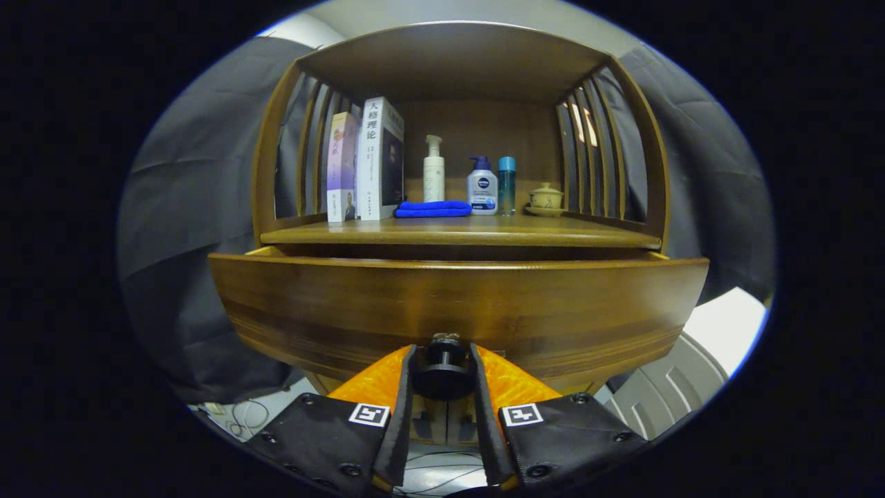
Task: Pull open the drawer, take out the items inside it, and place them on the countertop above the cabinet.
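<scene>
A wooden drawer front (456,304) stands close before me, pulled a little way out from under the countertop (456,234). Its round dark knob (444,366) sits between my fingers, and my gripper (444,370) is shut on it, one finger pressing each side. The drawer's inside is hidden behind its front panel. On the countertop lies a folded blue cloth (433,208).
On the countertop stand two books (366,162) at the left, a white pump bottle (433,169), a pump bottle with a blue top (482,187), a slim blue bottle (507,183) and a lidded cup on a saucer (545,198). Slatted side walls enclose the shelf.
</scene>
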`<state>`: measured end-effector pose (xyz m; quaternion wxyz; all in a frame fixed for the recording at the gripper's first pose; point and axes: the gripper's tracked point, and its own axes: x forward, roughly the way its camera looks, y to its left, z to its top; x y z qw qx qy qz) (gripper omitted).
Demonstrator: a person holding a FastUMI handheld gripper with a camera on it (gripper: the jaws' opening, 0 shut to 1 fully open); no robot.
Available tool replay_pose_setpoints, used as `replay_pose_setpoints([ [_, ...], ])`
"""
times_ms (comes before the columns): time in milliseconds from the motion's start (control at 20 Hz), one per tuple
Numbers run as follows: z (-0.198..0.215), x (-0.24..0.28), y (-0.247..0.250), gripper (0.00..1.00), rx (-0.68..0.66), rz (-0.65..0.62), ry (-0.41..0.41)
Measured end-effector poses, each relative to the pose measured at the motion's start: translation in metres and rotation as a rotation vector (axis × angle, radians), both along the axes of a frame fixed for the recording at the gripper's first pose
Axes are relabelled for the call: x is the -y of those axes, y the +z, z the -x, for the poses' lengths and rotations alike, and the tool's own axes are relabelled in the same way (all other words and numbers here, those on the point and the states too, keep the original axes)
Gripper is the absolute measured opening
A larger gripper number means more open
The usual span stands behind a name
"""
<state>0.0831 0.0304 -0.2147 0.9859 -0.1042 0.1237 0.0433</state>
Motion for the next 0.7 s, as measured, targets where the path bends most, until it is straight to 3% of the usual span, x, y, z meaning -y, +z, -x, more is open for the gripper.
replay_pose_setpoints([
  [100,-0.001,-0.001,0.000,0.33,0.011,0.019,-0.006],
  [300,0.001,-0.001,-0.002,0.24,-0.025,-0.015,0.028],
  [700,0.032,0.002,0.000,0.24,-0.017,0.014,0.057],
])
